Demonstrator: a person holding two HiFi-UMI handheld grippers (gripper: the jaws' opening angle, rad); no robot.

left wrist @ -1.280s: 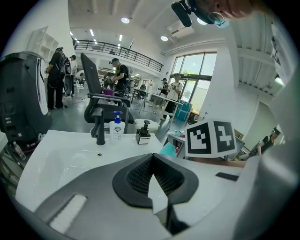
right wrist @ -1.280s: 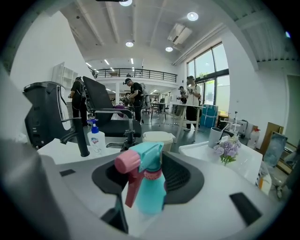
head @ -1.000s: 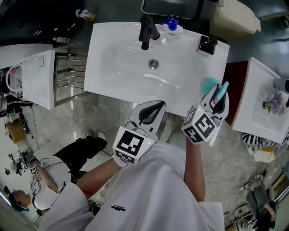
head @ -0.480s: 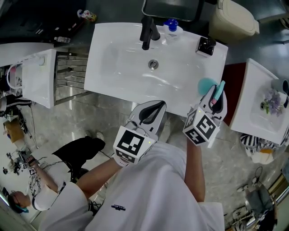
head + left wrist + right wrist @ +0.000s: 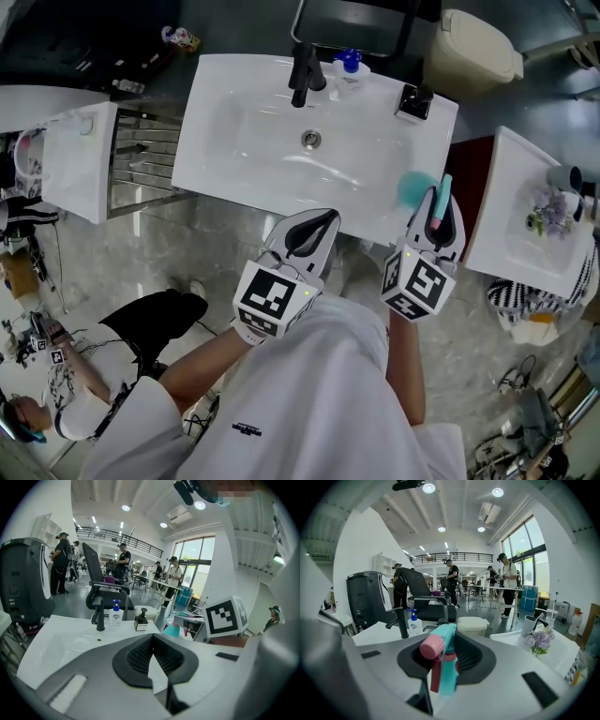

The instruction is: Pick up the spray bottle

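While the sink (image 5: pixel 234 150) spreads wide ahead of both claws, the right claw (image 5: pixel 439 202) stands off its front right corner. The left claw (image 5: pixel 322 220) is just off the sink's front edge, to the right claw's left.

Beyond the right claw, past the sink's far right corner, sits a cream bin (image 5: pixel 473 52). To that claw's right is a smaller basin (image 5: pixel 506 239) with flowers (image 5: pixel 546 214) on it (purple ones, by the right gripper view).

The right claw pinches the bottle (image 5: pixel 415 187). Its jaws have just been closing, and the teal spray head with its pink nozzle stands clamped between the pads. The round teal body shows just left of that claw's tip, over the sink's front rim; whether it touches the sink I cannot tell.

The left claw's jaws are pressed together with nothing between them.

Far ahead of the left claw, at the sink's back edge, stands a black tap (image 5: pixel 302 73), with a blue-topped soap pump (image 5: pixel 349 66) just beside it. A small black dispenser (image 5: pixel 412 101) is straight ahead of the right claw.
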